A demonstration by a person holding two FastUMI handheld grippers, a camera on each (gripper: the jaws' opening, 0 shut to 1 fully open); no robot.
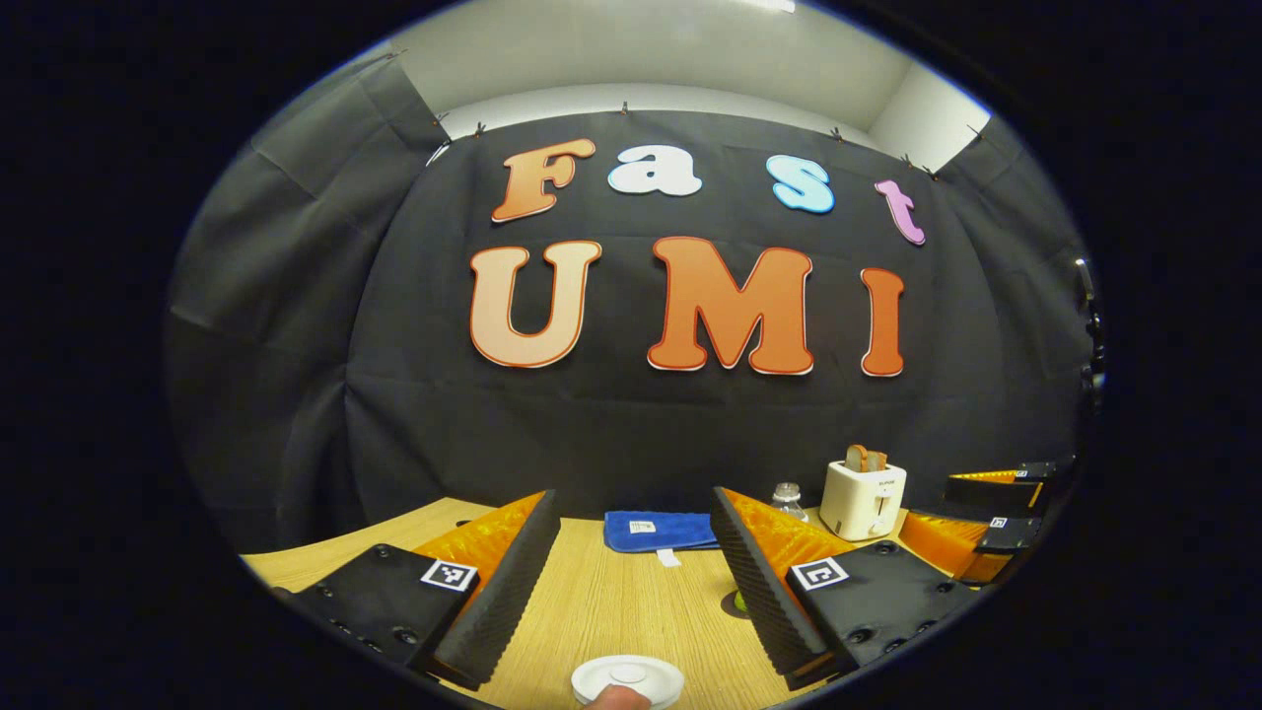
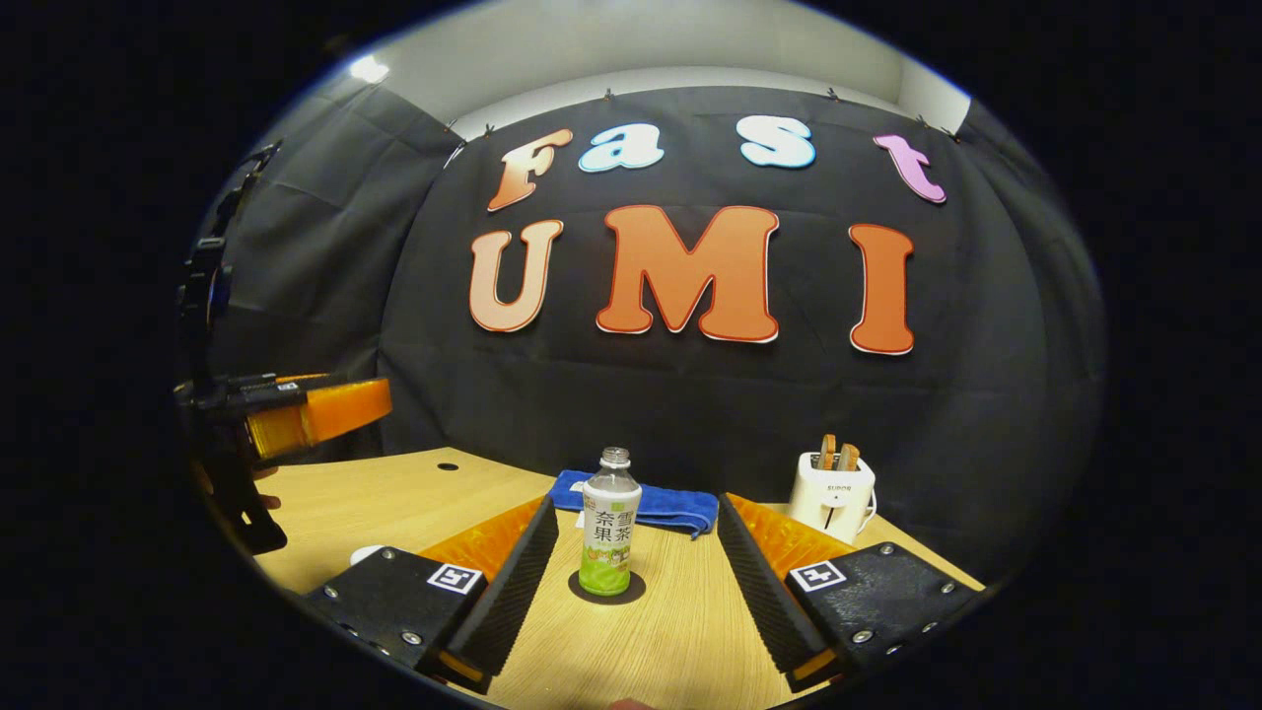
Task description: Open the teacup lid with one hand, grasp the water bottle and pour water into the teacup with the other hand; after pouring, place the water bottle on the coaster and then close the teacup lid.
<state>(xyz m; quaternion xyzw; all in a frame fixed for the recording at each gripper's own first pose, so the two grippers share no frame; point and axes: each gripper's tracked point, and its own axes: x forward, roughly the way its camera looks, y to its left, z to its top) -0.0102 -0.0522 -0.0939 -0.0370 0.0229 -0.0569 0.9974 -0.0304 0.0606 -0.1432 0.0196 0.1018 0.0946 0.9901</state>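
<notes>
Nearest us, the round white teacup lid (image 1: 628,680) lies flat on the wood-grain table (image 1: 611,602), below our left gripper (image 1: 631,572), whose ribbed fingers are spread. Our right gripper (image 2: 636,582) is spread too, framing but not touching the uncapped plastic water bottle (image 2: 609,528), upright on its dark round coaster (image 2: 631,592). Behind lie a folded blue cloth (image 2: 670,505) and a white toaster (image 2: 831,496) holding toast.

Two handheld grippers, same build
Left gripper (image 1: 636,577) and right gripper (image 2: 636,577): ribbed pads, screwed black plates bearing square black-and-white markers
</notes>
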